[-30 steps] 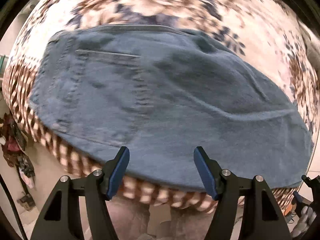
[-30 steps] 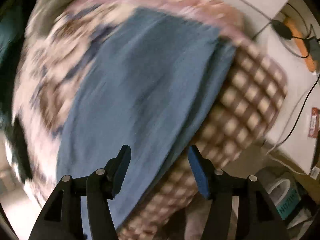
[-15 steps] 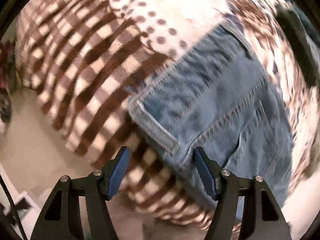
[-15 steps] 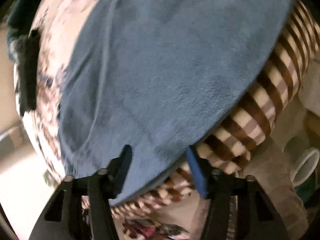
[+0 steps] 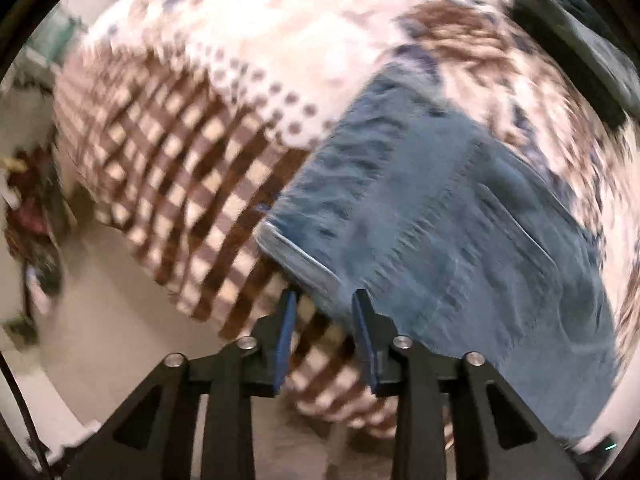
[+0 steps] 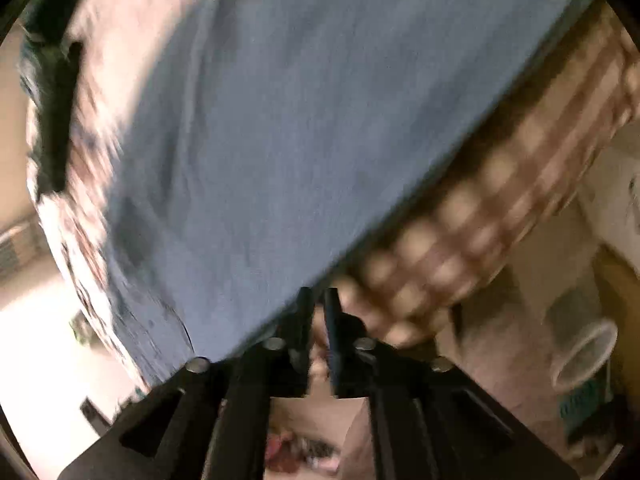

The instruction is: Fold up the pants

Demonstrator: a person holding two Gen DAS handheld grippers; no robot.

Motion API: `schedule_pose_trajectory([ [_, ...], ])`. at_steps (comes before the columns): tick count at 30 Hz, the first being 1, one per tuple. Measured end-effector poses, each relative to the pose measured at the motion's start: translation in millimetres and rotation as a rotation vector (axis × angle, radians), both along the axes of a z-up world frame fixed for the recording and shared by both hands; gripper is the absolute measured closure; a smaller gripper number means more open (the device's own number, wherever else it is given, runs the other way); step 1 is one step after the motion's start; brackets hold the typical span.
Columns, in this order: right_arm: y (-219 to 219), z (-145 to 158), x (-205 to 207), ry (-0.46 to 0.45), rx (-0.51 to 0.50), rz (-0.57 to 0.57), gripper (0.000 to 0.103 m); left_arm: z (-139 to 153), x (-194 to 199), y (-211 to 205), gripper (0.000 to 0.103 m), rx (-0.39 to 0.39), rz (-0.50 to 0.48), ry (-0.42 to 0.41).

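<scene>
Left gripper (image 5: 323, 300) has been closing around the waistband corner of the pants (image 5: 460, 232); right gripper (image 6: 318, 300) has been narrowing at the hem, contact unclear. Soft, heavy denim; corners suit.

A patterned blanket (image 5: 224, 80) fills most of both views. Its near border is brown-and-cream check (image 5: 168, 184); further in comes a band of brown dots (image 5: 288, 96), then a blurred brown and blue floral print (image 5: 460, 28). A dark cloth (image 5: 580, 32) lies on the blanket's far edge. Pale floor (image 5: 104, 320) shows below the checked border, with a red and dark heap of clutter (image 5: 32, 208) beyond the blanket's left end. In the right wrist view, a clear round tub (image 6: 584, 356) stands on the floor past the checked border.
</scene>
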State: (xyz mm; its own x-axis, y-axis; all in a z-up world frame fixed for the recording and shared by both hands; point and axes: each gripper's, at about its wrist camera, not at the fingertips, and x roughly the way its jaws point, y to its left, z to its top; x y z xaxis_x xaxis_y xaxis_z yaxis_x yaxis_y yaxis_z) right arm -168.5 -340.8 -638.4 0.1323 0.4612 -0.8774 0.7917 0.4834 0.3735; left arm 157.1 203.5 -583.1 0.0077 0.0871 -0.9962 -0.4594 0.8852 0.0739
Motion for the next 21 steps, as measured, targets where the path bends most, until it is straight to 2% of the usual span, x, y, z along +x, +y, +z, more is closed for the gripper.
schedule_pose_trajectory([
  [1, -21.1, 11.0, -8.3, -0.024, -0.044, -0.033, 0.062, 6.8, 0.9, -13.6, 0.052, 0.01, -0.026, -0.008],
  [3, -71.5, 28.1, -26.5, -0.05, -0.137, -0.123, 0.055, 17.8, 5.8, -60.5, 0.031, 0.026, -0.111, -0.032],
  [6, -160.4, 40.7, -61.7, -0.051, -0.254, -0.294, 0.055, 36.5, 25.3, -133.8, 0.03, 0.032, -0.261, -0.053],
  [9, -241.7, 36.1, -93.5, -0.005, -0.342, -0.4, 0.055, 25.3, 42.2, -204.9, 0.03, 0.013, -0.378, -0.039],
  [12, -300.9, 13.9, -119.9, 0.028, -0.323, -0.461, 0.055, 8.5, 55.9, -267.6, 0.03, -0.005, -0.486, 0.012],
  [13, -312.5, 4.2, -113.5, 0.03, -0.303, -0.472, 0.055, 5.7, 59.8, -285.6, 0.03, -0.015, -0.51, 0.016],
  [14, -325.7, -4.9, -118.7, 0.031, -0.281, -0.478, 0.058, 4.8, 62.0, -302.7, 0.03, -0.026, -0.537, 0.015],
  [15, -331.9, -12.5, -121.9, 0.029, -0.272, -0.478, 0.082, 3.2, 63.7, -317.7, 0.03, -0.022, -0.566, 0.013],
  [16, -335.5, -13.1, -126.3, 0.002, -0.289, -0.49, 0.093, 2.1, 64.5, -331.0, 0.03, -0.015, -0.595, 0.014],
  [18, -331.0, -3.2, -127.1, -0.008, -0.33, -0.463, 0.099, 2.2, 64.6, -345.9, 0.03, -0.012, -0.629, 0.015],
  [21, -326.1, 24.2, -139.2, -0.038, -0.361, -0.461, 0.099, 3.7, 62.7, -355.5, 0.03, -0.006, -0.649, 0.029],
])
